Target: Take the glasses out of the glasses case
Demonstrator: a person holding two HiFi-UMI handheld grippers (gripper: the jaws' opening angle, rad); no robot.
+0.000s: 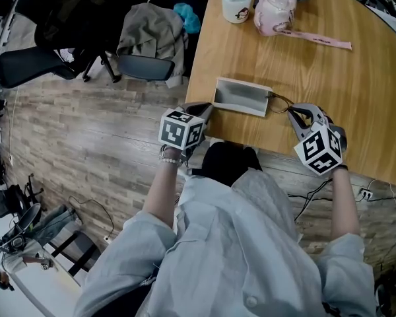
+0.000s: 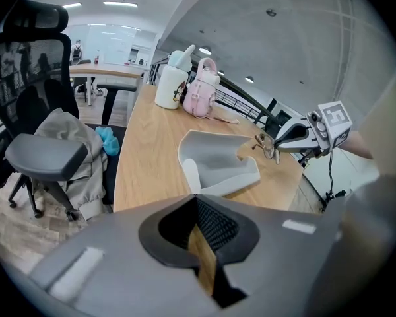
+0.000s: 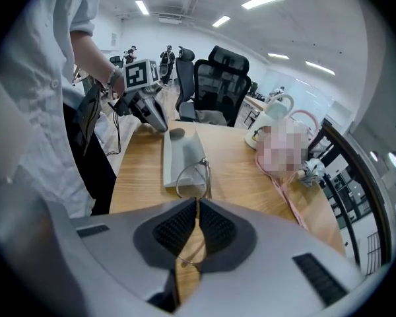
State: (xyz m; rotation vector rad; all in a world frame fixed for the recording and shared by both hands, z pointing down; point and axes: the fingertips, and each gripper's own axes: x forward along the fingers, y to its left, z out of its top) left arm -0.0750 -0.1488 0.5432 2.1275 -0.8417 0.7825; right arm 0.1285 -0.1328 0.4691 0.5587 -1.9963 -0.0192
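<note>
Pale shirt (image 1: 237, 243) fills the foreground, with both of the person's arms reaching out to a wooden table (image 1: 356, 78). Right tool (image 3: 197, 203) is closed on a thin wire arm of the glasses (image 3: 202, 167). They hang just beside the right-hand end of the open grey glasses case (image 1: 243, 96), already outside it and seemingly just above the wood. Left tool (image 2: 198, 200) has its jaws together with nothing between them, its tip at the case's other end; whether it presses on the case is unclear. A white mug (image 1: 237, 2) and a pink bottle (image 1: 274, 8) stand well apart at the far side. To finish well, the pinch probably needs to be light but steady, since the wire could bend or slip. Carrying the glasses clear of the case wall and setting them down lenses up, back from the table's edge, seems wisest.
</note>
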